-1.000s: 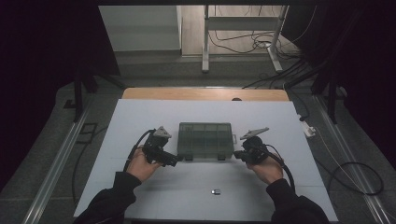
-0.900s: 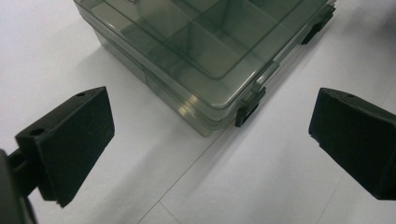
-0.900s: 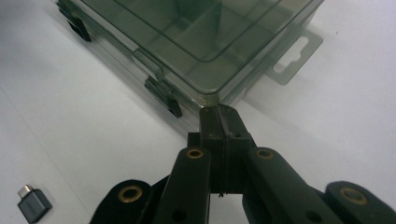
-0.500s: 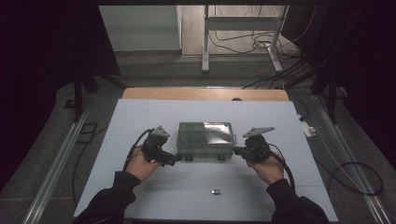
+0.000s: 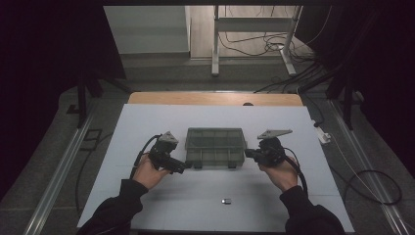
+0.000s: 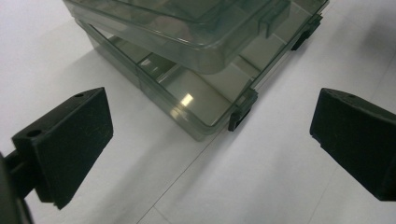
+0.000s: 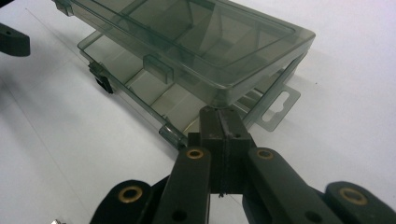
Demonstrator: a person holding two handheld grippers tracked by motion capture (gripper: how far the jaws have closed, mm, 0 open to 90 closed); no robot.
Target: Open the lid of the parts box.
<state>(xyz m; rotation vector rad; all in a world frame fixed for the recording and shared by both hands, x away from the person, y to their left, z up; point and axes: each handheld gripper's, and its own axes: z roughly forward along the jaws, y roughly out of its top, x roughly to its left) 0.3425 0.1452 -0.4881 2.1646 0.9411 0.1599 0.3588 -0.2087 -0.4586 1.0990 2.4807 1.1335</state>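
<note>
Left gripper [image 5: 182, 168]: jaws wide apart, nothing between them, just off the near-left corner of the compartment box [image 5: 215, 146], which sits mid-table on the white sheet [image 5: 147, 122]. Box is smoky clear plastic, apparently empty; judged light, stiff, slick, brittle at the latches [image 6: 240, 114], lid [image 7: 187, 37] raised off the base. Right gripper [image 7: 223, 122]: jaws pressed together, tips under the lid's corner; the lid edge looks the best purchase, since a light base may slide.
</note>
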